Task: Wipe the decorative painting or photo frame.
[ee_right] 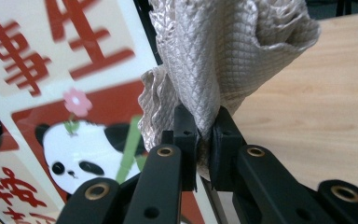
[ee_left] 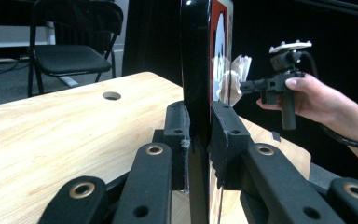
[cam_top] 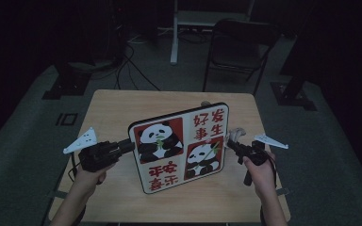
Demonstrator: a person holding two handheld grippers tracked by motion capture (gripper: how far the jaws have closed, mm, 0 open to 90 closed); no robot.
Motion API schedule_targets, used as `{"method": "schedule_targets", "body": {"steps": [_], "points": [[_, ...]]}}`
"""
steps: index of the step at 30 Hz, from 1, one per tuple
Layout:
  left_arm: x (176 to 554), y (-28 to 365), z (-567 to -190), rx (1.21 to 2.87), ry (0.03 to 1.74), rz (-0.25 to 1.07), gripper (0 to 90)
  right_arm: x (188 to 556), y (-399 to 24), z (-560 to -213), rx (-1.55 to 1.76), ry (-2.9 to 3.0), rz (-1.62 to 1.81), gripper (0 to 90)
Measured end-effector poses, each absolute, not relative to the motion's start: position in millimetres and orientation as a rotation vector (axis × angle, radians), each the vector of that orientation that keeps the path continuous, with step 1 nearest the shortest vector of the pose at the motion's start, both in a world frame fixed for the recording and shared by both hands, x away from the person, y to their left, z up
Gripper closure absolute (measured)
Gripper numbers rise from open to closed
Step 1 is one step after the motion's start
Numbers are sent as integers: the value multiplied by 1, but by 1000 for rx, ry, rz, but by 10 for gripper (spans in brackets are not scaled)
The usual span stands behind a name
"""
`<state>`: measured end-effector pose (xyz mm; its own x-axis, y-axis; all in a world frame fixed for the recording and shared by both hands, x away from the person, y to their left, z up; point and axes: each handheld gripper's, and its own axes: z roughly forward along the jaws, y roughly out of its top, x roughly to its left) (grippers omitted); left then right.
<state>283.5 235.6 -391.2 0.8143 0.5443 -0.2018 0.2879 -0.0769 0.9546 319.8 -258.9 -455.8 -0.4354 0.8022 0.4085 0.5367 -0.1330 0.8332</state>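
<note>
One pale wooden bench [cam_top: 118,108] stands in a dark room, a folding chair [cam_top: 238,47] behind it and cables on the grey floor. Upright at its middle is a glossy, black-edged board [cam_top: 181,146] printed with pandas and red Chinese characters. The left gripper [ee_left: 198,135] is clamped on the board's edge, holding it up. The right gripper [ee_right: 203,140] pinches a crumpled, quilted grey cloth [ee_right: 223,56] against the board's printed face.

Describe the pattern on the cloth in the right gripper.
Beige cloth, quilted diamond texture; clearest in the right gripper view.
</note>
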Motion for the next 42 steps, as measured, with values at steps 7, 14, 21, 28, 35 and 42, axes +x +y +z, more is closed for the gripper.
{"method": "schedule_targets", "body": {"steps": [7,14,21,28,35,42], "points": [[281,235,-391,1676,658,247,788,313,-259,-474,1547,1932,1531,835],[281,235,-391,1680,658,253,788,304,-259,-497,1579,1987,1442,835],[281,234,-390,1679,658,253,788,296,-258,-517,1605,2053,1363,834],[281,235,-391,1677,660,255,787,295,-260,-532,1639,2103,1311,832],[282,234,-390,1683,653,252,787,295,-272,-515,1632,2031,1327,832],[283,234,-390,1681,654,246,787,301,-290,-494,1591,1919,1339,830]]}}
